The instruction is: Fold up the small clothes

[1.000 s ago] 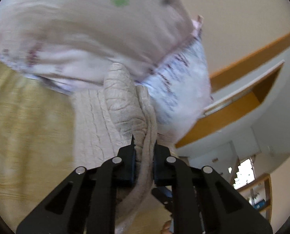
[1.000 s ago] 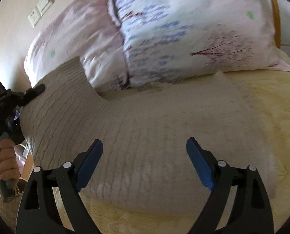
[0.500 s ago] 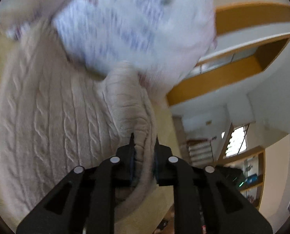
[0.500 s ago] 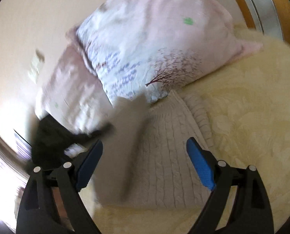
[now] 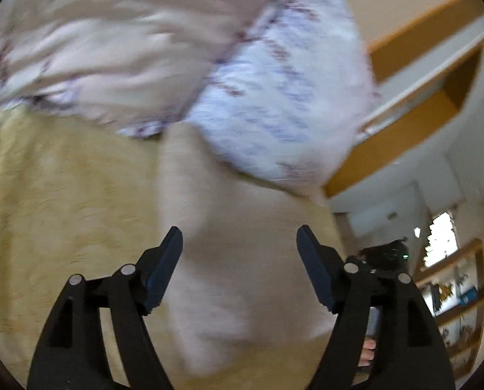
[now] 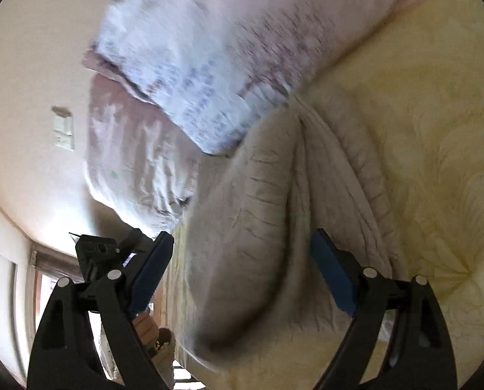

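A beige cable-knit sweater (image 6: pixel 261 214) lies folded over on the yellow quilted bedspread (image 6: pixel 437 130), below the pillows. It shows blurred in the left wrist view (image 5: pixel 242 243). My left gripper (image 5: pixel 238 243) is open and empty just above the sweater. My right gripper (image 6: pixel 242 253) is open and empty, its jaws on either side of the sweater's folded bulk. The left gripper also shows at the lower left of the right wrist view (image 6: pixel 102 253).
Two floral pillows (image 6: pixel 209 48) lean against the wall at the head of the bed. A wall switch (image 6: pixel 63 130) is on the left wall. A wooden bed frame (image 5: pixel 421 81) and shelves (image 5: pixel 453 292) show at the right in the left wrist view.
My left gripper has opened and let go of the sweater fold it held. The fold now lies on the sweater body. The right gripper has swung closer to the sweater.
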